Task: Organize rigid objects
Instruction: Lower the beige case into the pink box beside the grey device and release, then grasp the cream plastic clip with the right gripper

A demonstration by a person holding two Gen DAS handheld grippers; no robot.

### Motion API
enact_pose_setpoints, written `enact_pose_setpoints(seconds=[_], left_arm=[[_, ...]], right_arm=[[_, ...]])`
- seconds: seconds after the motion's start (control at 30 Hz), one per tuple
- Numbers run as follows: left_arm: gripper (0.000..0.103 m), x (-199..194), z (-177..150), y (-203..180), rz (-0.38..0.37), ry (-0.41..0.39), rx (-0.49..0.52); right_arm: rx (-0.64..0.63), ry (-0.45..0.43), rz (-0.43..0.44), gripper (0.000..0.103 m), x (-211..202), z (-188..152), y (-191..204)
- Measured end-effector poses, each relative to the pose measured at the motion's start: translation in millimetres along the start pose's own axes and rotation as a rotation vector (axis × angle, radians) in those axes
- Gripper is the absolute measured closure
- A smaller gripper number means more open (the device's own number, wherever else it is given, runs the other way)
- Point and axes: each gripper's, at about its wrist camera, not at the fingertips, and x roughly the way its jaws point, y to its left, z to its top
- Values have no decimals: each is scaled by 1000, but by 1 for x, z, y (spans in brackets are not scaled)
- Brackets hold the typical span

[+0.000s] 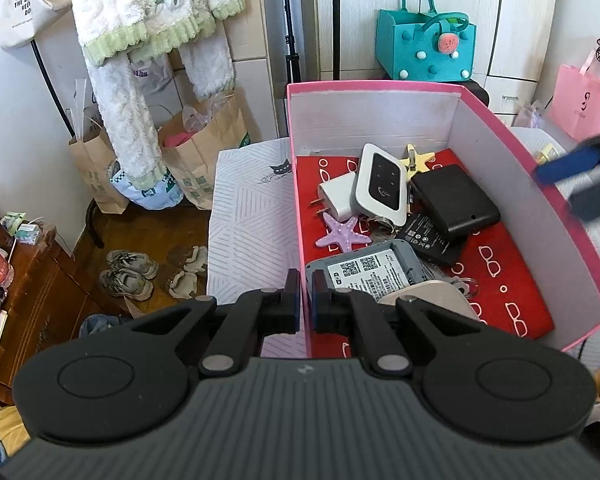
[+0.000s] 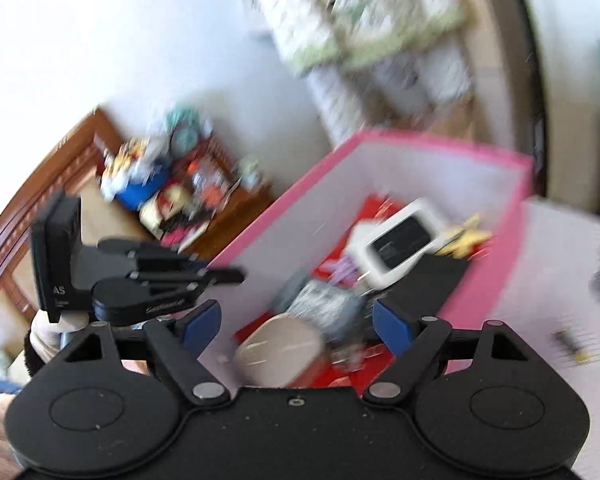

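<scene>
Here the left gripper pinches the pink box's near wall between closed jaws. The right gripper gapes wide and empty over the box, which holds a white pocket router, black case, purple starfish and charger plug.

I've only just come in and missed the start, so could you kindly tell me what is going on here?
A person holding a gripper in each hand is sorting small gadgets in a pink cardboard box with white inner walls. The left gripper is clamped shut on the box's near-left wall, seemingly steadying it. The right gripper hangs open and empty above the box's near end. A white pocket router with a black face, a black wallet-like case and a purple starfish lie inside.
</scene>
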Motion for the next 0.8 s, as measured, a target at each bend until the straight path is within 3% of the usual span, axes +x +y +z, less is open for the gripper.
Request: enact_pose_setpoints(seconds=[0.13,0.23,0.33,0.4,0.53,0.63,0.8], left_arm=[[99,0,-1,-2,13,0,-3],[99,-1,-1,-4,23,1,-9],[99,-2,0,-5,23,2,-4],[99,-1,1,-4,25,5,-2],[99,-1,2,-6,30,9,8],[99,0,2,-6,30,12,7],[99,0,4,-8,35,18,23]], right_arm=[[9,-140,-126,17,-49,-14,-26],[-24,-239,-281,15,-75,-32,-46],[-70,-280,-487,14,-90,-49,-72],[-71,-282,-566,14,-93,-59,-94],[-44,-255,-601,14,-86,-73,-133],[-42,-194,-566,14,-72,-77,-158],[-37,-200,-582,14,-56,-78,-181]])
